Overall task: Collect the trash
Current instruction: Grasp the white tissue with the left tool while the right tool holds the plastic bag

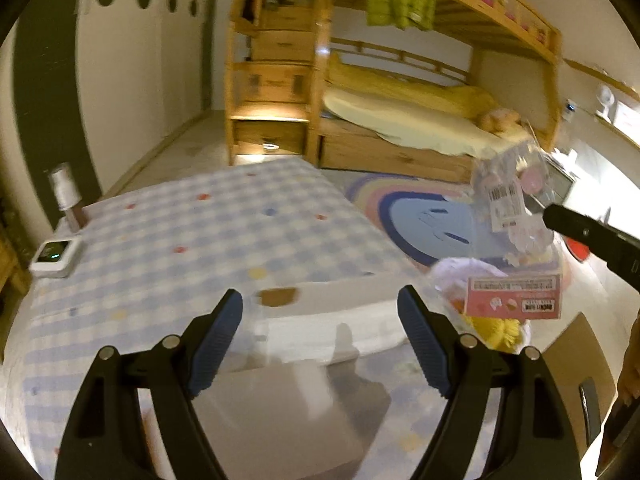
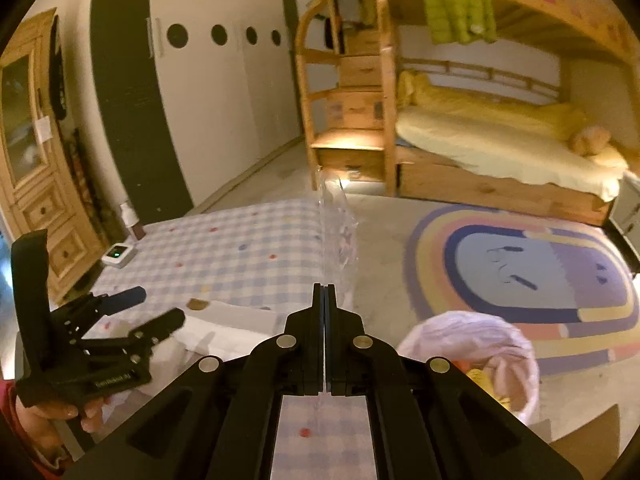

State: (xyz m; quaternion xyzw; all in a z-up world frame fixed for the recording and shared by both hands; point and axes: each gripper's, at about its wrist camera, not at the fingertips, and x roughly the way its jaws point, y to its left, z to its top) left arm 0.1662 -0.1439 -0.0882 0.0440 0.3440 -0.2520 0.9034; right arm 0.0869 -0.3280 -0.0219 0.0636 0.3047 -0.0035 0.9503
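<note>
The left gripper (image 1: 320,340) is hovering wide open and empty over the checked tablecloth (image 1: 180,240), a white box (image 1: 340,312) lying just ahead of its fingers. To its right, the right gripper (image 2: 325,294) is pinching a clear plastic wrapper (image 1: 508,200) with a barcode label, holding it up above the white-lined trash bag (image 2: 480,340).

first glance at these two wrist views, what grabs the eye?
The right gripper is shut on a clear plastic wrapper, held up over the trash bag that sits on the floor beside the checked table. The left gripper hangs open over the table's near edge, above some white paper. Behind, a wooden bunk bed with a green jacket and a rainbow rug fill the room.
</note>
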